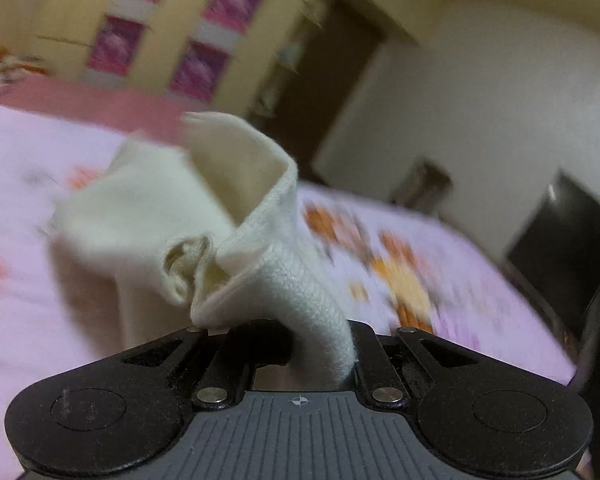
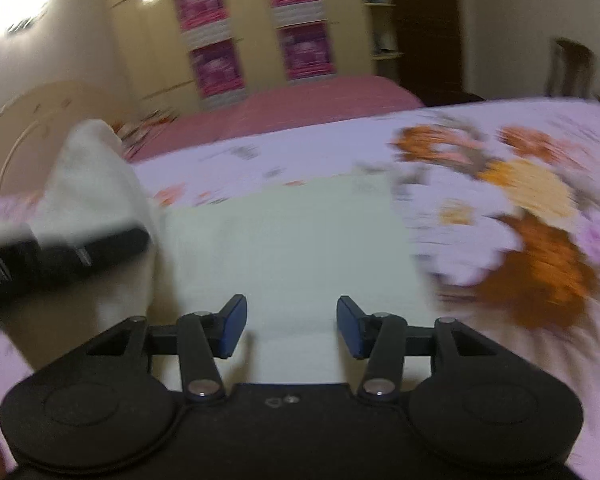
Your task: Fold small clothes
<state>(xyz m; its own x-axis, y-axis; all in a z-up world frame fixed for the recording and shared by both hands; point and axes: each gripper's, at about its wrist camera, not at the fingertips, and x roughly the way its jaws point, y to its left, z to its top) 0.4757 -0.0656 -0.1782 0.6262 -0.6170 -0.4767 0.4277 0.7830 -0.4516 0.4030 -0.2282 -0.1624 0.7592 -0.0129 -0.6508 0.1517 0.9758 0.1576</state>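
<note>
We are working over a bed (image 2: 340, 148) covered by a lilac sheet printed with orange flowers, folding a small cream cloth (image 2: 292, 240).

Our left gripper (image 1: 284, 332) has its jaws pinched shut on a bunched edge of the cloth. The fabric rises out of the jaws in a thick, ribbed fold and curls over, lifted clear of the sheet. In the right wrist view this same gripper (image 2: 112, 240) appears as a dark bar at the left, with the raised cream fabric humped above and around it.

Our right gripper (image 2: 292, 326) hovers low over the near edge of the cloth. Its blue-padded jaws stand about half open and are closing. Flat cloth lies below and ahead of the gap, but the pads do not appear to press on anything.

The rest of the cloth lies flat on the bed as a pale rectangle, its far edge running parallel to the far edge of the bed and its right edge next to a large flower print.

We judge the fold to be under way but not finished: one side is lifted and seems ready to be carried across the flat part. Still to do are laying that side down, squaring the edges, and any further folds. Both views are blurred, so fine creases cannot be made out.
</note>
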